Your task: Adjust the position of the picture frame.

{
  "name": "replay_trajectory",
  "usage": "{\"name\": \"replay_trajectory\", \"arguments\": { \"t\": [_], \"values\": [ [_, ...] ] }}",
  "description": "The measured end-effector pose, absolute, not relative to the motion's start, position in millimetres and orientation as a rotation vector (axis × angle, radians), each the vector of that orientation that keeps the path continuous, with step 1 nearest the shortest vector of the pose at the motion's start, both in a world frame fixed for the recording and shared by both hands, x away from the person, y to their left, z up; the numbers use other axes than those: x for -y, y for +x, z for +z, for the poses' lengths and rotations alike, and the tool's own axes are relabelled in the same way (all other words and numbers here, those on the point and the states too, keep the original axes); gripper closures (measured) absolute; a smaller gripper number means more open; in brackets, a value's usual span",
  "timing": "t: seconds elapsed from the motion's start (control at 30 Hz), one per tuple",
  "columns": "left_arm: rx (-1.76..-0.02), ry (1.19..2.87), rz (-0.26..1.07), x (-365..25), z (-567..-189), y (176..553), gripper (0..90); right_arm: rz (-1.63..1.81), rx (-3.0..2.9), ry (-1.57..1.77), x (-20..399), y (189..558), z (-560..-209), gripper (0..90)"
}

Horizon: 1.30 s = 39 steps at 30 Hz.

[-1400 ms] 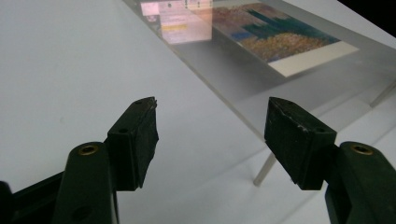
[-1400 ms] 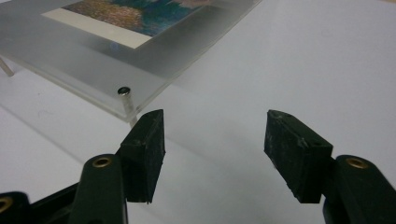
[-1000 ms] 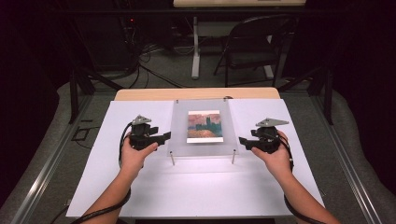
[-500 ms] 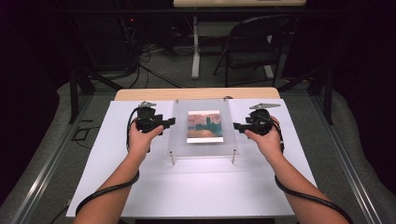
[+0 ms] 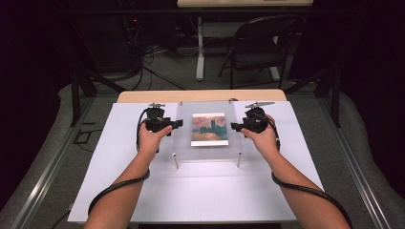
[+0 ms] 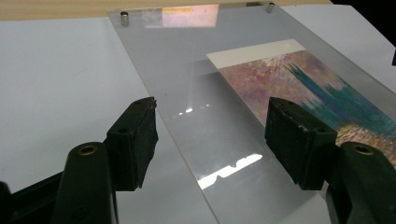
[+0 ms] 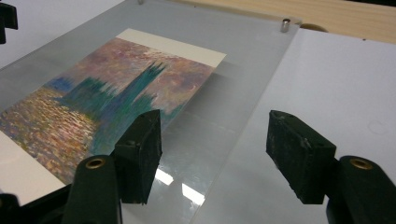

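Left gripper point(image 5: 175, 124) and right gripper point(image 5: 235, 126) gape wide, holding nothing, straddling opposite edges of the clear acrylic picture frame point(image 5: 184, 143).

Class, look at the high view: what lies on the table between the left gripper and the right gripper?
In the high view, the clear acrylic frame lies between the left gripper and the right gripper, with the painted print at its middle.
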<state>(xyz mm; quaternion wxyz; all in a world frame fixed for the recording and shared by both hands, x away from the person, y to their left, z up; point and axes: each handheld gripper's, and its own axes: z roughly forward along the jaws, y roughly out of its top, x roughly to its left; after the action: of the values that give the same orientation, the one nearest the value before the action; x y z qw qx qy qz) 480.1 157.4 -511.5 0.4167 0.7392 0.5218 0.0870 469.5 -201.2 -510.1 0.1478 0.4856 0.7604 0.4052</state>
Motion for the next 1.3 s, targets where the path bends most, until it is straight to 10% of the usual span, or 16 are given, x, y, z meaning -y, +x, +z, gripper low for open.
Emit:
{"name": "replay_trajectory", "arguments": {
  "t": [1.3],
  "values": [
    [-1.401,1.827,0.018,-142.7,-546.3,519.8,21.9,1.208,-2.239,1.653,190.3,519.9,-538.4,24.6]
  ]
}}
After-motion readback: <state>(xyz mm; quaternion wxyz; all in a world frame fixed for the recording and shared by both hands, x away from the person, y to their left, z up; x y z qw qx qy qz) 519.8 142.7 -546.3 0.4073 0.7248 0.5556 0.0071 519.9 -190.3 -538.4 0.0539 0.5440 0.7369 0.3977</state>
